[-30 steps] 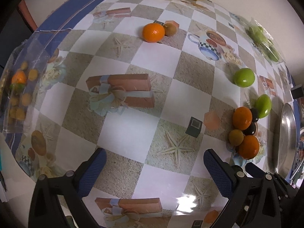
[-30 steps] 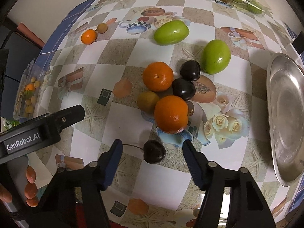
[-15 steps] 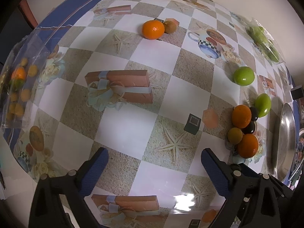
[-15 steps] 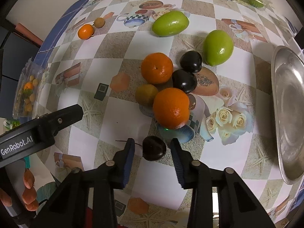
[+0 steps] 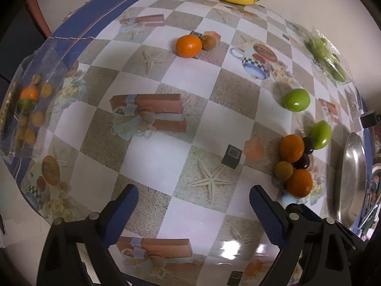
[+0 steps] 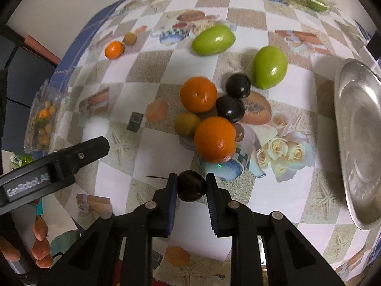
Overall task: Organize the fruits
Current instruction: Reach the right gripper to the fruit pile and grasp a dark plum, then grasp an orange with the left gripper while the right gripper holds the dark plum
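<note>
My right claw (image 6: pixel 191 187): clamped on dark plum (image 6: pixel 192 189), stem pointing left.
My left claw (image 5: pixel 193 203): apart, closing, nothing between.
Right view only: plum, just below orange (image 6: pixel 215 139).

Dark cherry (image 6: pixel 192 186) w/ stem, clamped btwn pads, near orange (image 6: pixel 215 139), on checkered tablecloth (image 6: pixel 162 152)

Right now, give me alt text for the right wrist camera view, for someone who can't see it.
The right gripper is shut on a dark cherry on a checked tablecloth. Beyond it sit two oranges, two more dark fruits and two green fruits, with a steel plate at the right.
</note>
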